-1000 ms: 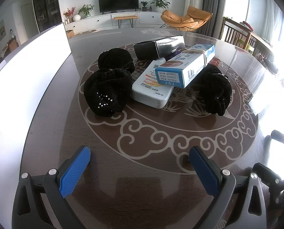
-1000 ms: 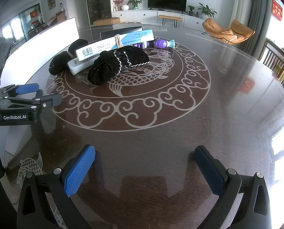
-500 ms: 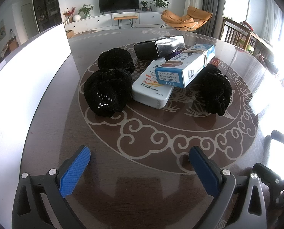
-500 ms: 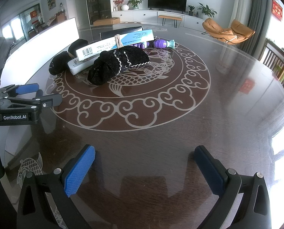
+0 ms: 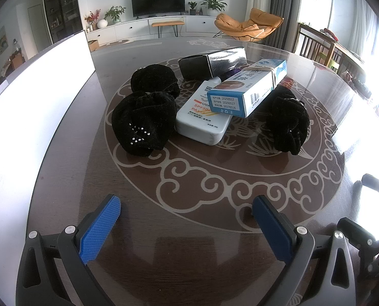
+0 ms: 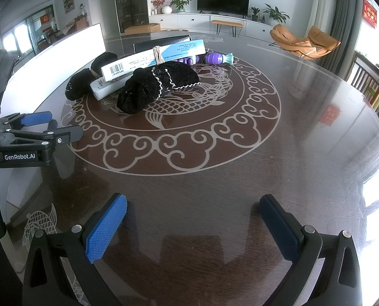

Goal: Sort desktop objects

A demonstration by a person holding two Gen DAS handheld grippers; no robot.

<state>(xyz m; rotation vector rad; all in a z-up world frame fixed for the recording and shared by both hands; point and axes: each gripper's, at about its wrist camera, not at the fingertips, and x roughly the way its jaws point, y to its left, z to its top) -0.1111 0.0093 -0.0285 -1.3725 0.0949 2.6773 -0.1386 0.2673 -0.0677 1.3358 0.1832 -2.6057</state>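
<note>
A pile lies on the round dark table: a blue-and-white box with a rubber band rests across a white sunscreen tube. A black velvet bundle with studs, a second one and a third lie around them. A black-and-silver box lies behind. My left gripper is open and empty, short of the pile. My right gripper is open and empty, further back; the box, a velvet roll and a purple toy show there.
A white panel stands along the table's left edge. The left gripper's body shows at the left of the right wrist view. Chairs and a dining table stand beyond the far right edge.
</note>
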